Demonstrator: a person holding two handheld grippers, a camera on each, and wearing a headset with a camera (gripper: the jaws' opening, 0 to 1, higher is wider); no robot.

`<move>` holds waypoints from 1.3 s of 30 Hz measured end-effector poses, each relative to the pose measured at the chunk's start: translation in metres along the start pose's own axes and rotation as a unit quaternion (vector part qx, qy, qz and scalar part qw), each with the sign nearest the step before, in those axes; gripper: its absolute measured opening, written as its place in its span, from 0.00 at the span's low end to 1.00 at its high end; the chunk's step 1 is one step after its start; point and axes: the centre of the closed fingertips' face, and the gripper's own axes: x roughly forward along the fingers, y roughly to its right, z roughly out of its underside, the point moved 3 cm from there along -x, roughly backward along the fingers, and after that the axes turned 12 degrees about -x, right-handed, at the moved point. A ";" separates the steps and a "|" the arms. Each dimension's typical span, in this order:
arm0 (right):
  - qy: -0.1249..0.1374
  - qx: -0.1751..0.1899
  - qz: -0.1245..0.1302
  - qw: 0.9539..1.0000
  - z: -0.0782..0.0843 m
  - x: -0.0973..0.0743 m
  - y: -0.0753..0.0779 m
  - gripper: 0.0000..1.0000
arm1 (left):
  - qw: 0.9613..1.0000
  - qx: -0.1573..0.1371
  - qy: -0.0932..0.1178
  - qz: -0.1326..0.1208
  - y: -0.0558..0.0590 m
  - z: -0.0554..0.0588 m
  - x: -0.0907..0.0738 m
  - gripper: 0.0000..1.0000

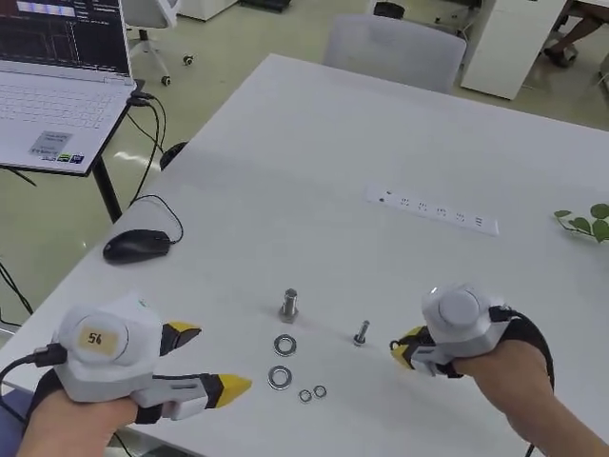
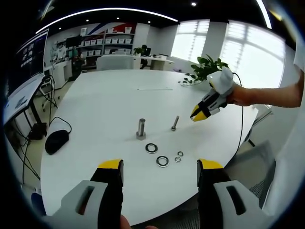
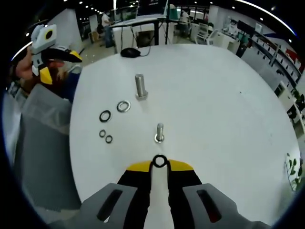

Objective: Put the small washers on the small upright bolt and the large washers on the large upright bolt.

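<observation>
The large upright bolt (image 1: 289, 305) and the small upright bolt (image 1: 362, 333) stand near the table's front. Two large washers (image 1: 284, 344) (image 1: 280, 377) and two small washers (image 1: 305, 395) (image 1: 320, 390) lie flat in front of them. My left gripper (image 1: 207, 359) is open at the front left, with nothing between its fingers (image 2: 112, 167). The washers (image 2: 162, 161) lie ahead of it. My right gripper (image 1: 409, 347) is shut on a small washer (image 3: 159, 161), just right of the small bolt (image 3: 159, 132) and close to it. The large bolt (image 3: 139, 87) stands farther off.
A black mouse (image 1: 136, 246) with its cable lies at the table's left edge. A white power strip (image 1: 433, 209) lies farther back on the right. Plant leaves (image 1: 585, 221) reach in at the right edge. A laptop (image 1: 57, 95) sits on a side stand, and a chair (image 1: 395, 48) stands behind the table.
</observation>
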 end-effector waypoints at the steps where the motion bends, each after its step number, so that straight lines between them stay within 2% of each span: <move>1: 0.003 -0.003 0.002 1.000 -0.004 0.000 0.003 0.13 | 1.000 0.000 0.000 0.000 0.000 0.000 0.000 0.62; 8: 0.015 -0.018 0.007 1.000 -0.024 -0.001 0.016 0.13 | 1.000 -0.001 0.000 0.001 0.001 0.000 0.000 0.62; 16: 0.013 -0.043 -0.011 0.999 -0.037 0.009 0.012 0.13 | 1.000 0.002 -0.001 0.002 0.001 -0.001 0.001 0.62; 22: 0.003 -0.052 -0.025 0.998 -0.038 0.019 0.007 0.13 | 1.000 0.000 0.001 0.000 -0.001 -0.002 0.001 0.62; 39: -0.013 -0.058 -0.035 0.998 -0.038 0.032 0.006 0.13 | 1.000 -0.004 0.006 -0.005 -0.005 -0.001 -0.004 0.62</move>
